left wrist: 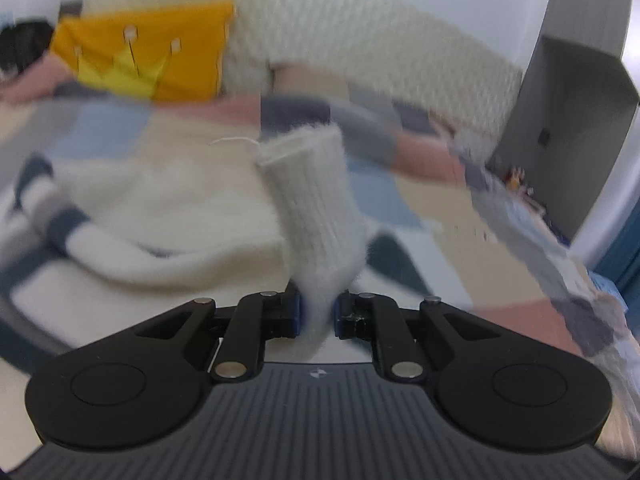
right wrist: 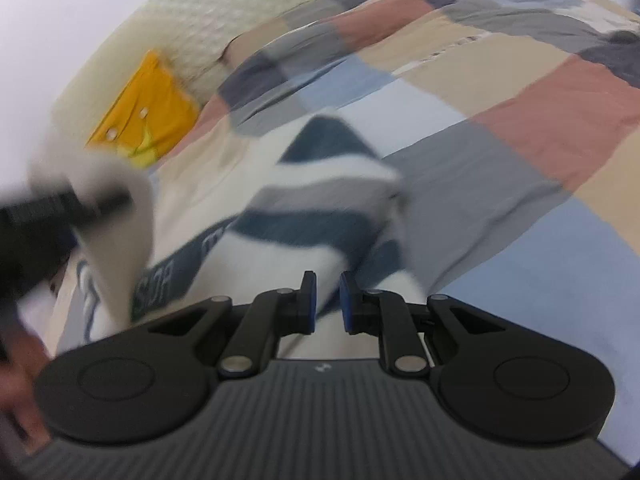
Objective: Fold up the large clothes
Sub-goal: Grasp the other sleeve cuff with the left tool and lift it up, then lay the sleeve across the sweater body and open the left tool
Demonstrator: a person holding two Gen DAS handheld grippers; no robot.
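Note:
A cream and navy striped knit sweater (left wrist: 160, 208) lies on a patchwork bedspread (left wrist: 400, 196). My left gripper (left wrist: 319, 312) is shut on the cream ribbed cuff (left wrist: 308, 184) of one sleeve, which stands up in front of the jaws. My right gripper (right wrist: 327, 304) is shut on a striped fold of the same sweater (right wrist: 304, 200), white knit pinched between its blue pads. In the right wrist view the left gripper (right wrist: 80, 204) appears blurred at the left with the cream cuff (right wrist: 128, 216) hanging from it.
A yellow cushion (left wrist: 152, 56) leans on the cream quilted headboard (left wrist: 360, 40) at the back. A grey cabinet (left wrist: 568, 128) stands at the bed's right. The checked bedspread (right wrist: 500, 128) spreads to the right of the sweater. A hand (right wrist: 20, 384) shows at the lower left.

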